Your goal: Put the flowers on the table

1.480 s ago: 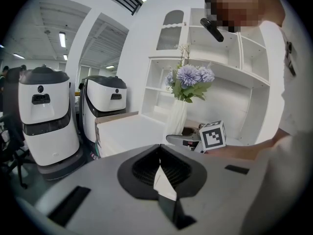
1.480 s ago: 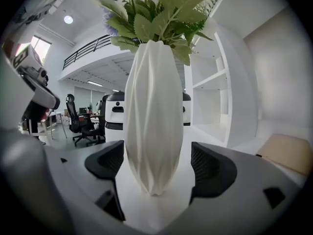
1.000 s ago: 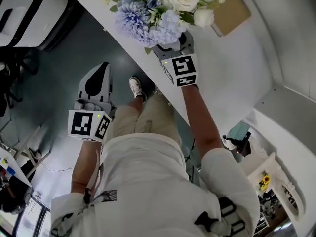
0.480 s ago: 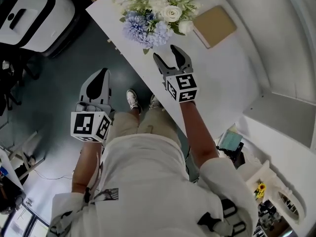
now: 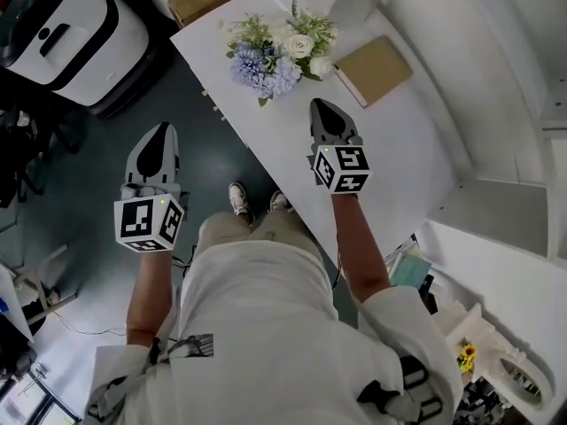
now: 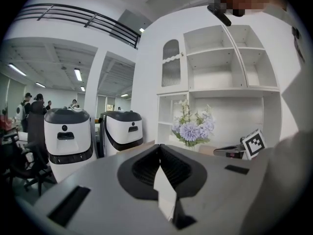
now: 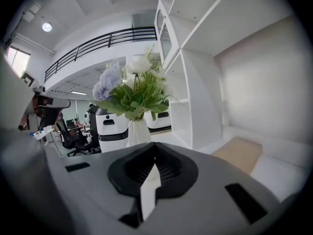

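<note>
**Two closed, empty hand-held grippers; flowers (image 5: pixel 275 50) standing on the table (image 5: pixel 403 144)**

Right hand-held gripper (image 5: pixel 324 113) has its jaws pressed together with nothing between them, hovering over the white table at centre frame. Left hand-held gripper (image 5: pixel 158 135), likewise closed and empty, hangs over the dark floor (image 5: pixel 217 153) at left, off the table's edge. Just beyond the right one, at upper centre, the flowers stand upright in a white vase (image 7: pixel 138 132) on the table, clear of both. A tan book (image 5: pixel 374 67) lies flat beside them, to the right. White machines (image 5: pixel 71 25) stand at upper left.
</note>
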Demonstrator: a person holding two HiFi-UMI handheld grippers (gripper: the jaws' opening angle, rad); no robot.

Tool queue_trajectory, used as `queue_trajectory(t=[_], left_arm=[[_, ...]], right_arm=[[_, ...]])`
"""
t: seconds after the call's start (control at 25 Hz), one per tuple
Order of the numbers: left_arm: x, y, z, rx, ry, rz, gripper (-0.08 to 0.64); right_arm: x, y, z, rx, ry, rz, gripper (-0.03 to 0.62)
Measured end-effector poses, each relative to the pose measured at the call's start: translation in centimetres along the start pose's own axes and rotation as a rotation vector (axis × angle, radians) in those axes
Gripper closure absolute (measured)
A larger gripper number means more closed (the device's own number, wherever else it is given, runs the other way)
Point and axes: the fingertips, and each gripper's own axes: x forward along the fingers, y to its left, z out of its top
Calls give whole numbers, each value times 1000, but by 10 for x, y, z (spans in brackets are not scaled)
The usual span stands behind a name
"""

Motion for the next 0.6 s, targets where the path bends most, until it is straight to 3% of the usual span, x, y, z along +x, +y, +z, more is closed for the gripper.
queue_trajectory(t=[0.36, 0.6], left_arm=[[-16, 10, 50, 6, -96, 34, 545], [-25, 19, 79, 24, -147, 52, 545]], right_arm=[[-37, -16, 88, 7, -151, -33, 583], [-69, -12, 144, -58, -255, -42, 583]])
